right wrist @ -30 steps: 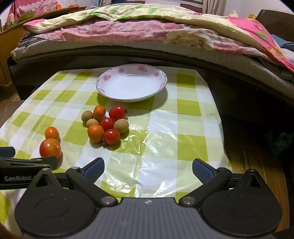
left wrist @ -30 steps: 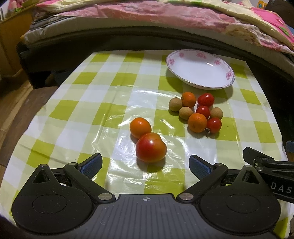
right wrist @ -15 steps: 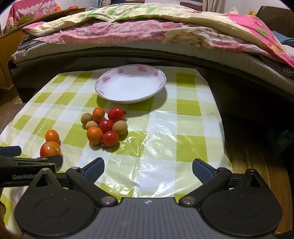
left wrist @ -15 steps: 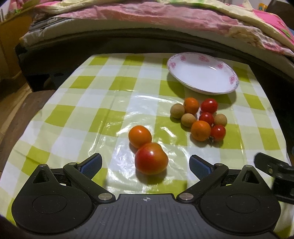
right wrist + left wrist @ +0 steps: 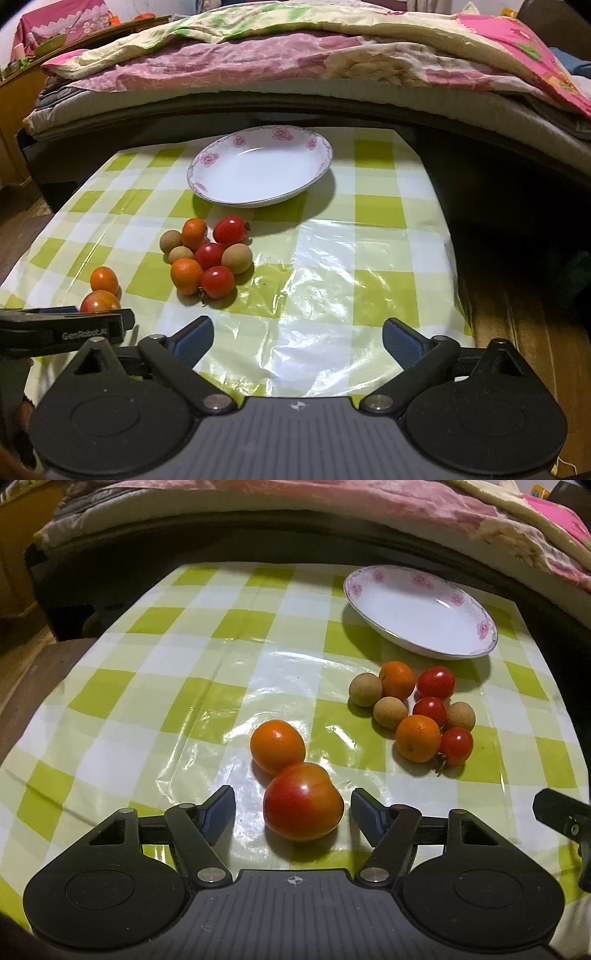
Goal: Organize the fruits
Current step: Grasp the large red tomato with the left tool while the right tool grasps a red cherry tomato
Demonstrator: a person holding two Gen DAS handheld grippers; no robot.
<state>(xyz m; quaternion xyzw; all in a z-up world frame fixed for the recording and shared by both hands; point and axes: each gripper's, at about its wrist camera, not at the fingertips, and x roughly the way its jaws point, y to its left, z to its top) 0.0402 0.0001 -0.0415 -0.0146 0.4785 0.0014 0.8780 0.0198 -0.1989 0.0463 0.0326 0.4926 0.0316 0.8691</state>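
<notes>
A big red tomato (image 5: 303, 806) lies on the green-checked tablecloth (image 5: 177, 686), touching a small orange fruit (image 5: 277, 745) just behind it. My left gripper (image 5: 293, 812) straddles the tomato. Its jaws are closing, and a thin gap shows at each blue pad. To the right sits a cluster (image 5: 413, 712) of cherry tomatoes, small oranges and brown longans. Behind it stands an empty white plate (image 5: 417, 609) with pink flowers. My right gripper (image 5: 297, 336) hovers over bare cloth, its jaws wide but closing a little, with nothing between them. The cluster (image 5: 207, 258) lies ahead and to its left.
A bed with pink and yellow quilts (image 5: 295, 62) runs along the table's far side. The cloth's right edge (image 5: 454, 266) drops to a wooden floor. One finger of the left tool (image 5: 66, 330) crosses the right wrist view at lower left, partly hiding the tomato (image 5: 99, 301).
My left gripper has moved forward and down around the big tomato, and its jaws have narrowed from wide open. The right gripper has stayed in place, with its jaws slightly narrower.
</notes>
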